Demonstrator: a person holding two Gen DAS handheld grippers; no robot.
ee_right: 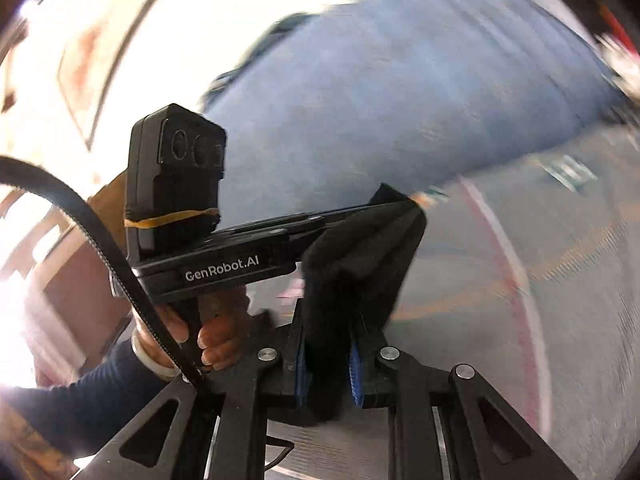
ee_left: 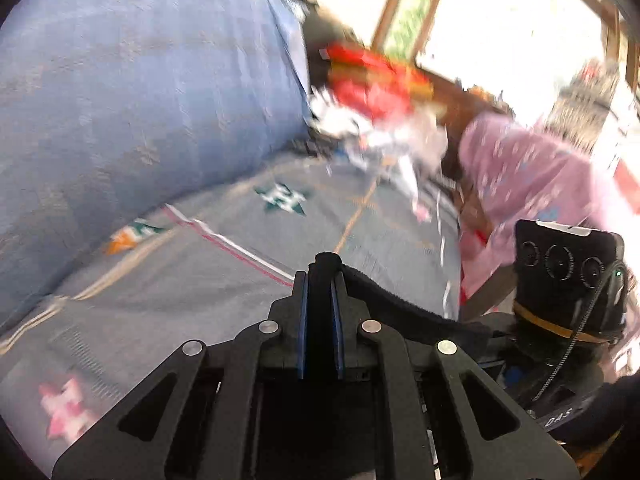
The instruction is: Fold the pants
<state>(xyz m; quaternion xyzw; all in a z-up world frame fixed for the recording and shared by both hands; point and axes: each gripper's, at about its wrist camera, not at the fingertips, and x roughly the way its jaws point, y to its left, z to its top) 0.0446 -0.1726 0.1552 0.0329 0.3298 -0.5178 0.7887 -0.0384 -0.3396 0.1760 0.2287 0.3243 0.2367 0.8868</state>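
Observation:
Both views are motion-blurred. My left gripper (ee_left: pixel 321 280) is shut on a fold of the black pants (ee_left: pixel 400 304), whose edge runs from its jaws off to the right. My right gripper (ee_right: pixel 330 344) is shut on a thick bunch of the same black pants (ee_right: pixel 360 248). In the right wrist view the left gripper (ee_right: pixel 394 198) reaches in from the left and pinches the top of that bunch, so both grippers hold the pants close together, lifted above the grey patterned bed cover (ee_left: pixel 200 280). Most of the pants is hidden.
A big blue cushion (ee_left: pixel 140 80) stands behind the bed cover (ee_right: pixel 520 280). A red and white heap of things (ee_left: pixel 372 96) lies at the far end. A person in pink clothing (ee_left: pixel 532 184) is at the right. Bright windows (ee_left: pixel 500 20) are beyond.

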